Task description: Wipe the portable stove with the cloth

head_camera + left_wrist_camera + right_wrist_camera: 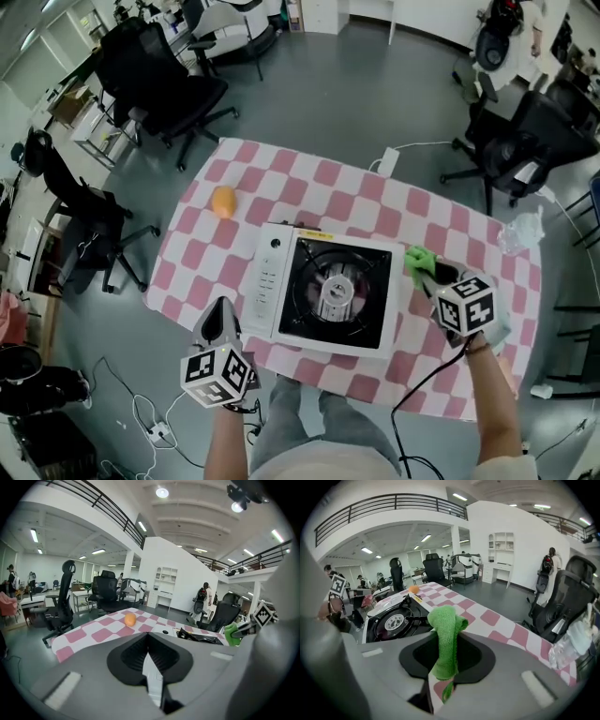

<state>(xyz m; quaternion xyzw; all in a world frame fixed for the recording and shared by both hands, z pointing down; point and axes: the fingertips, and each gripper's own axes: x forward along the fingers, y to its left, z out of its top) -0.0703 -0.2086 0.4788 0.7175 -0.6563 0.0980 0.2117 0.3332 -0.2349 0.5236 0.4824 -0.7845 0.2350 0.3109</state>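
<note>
**Beside the right edge of the portable stove (323, 291): cloth (419, 261) gripped, wiping not yet begun**

On the pink-and-white checked surface (450, 234) the stove lies straight in front of me, with the burner in its middle and the knob panel at its left. My right tool (429, 274) is clenched on the green cloth, which stands up out of the jaws as a folded bunch. The cloth hangs just beside the stove's right edge; whether it touches the white top, I cannot tell. My left tool (221, 317) has its jaws together on nothing and rests at the near left corner of the stove.

I judge that the step in hand is to bring the cloth onto the stove. The next move calls for lowering the bunch onto the white top and drawing it leftward with light pressure. It should keep away from the black pan supports, where the cloth could catch. The left tool may steady the body.
</note>
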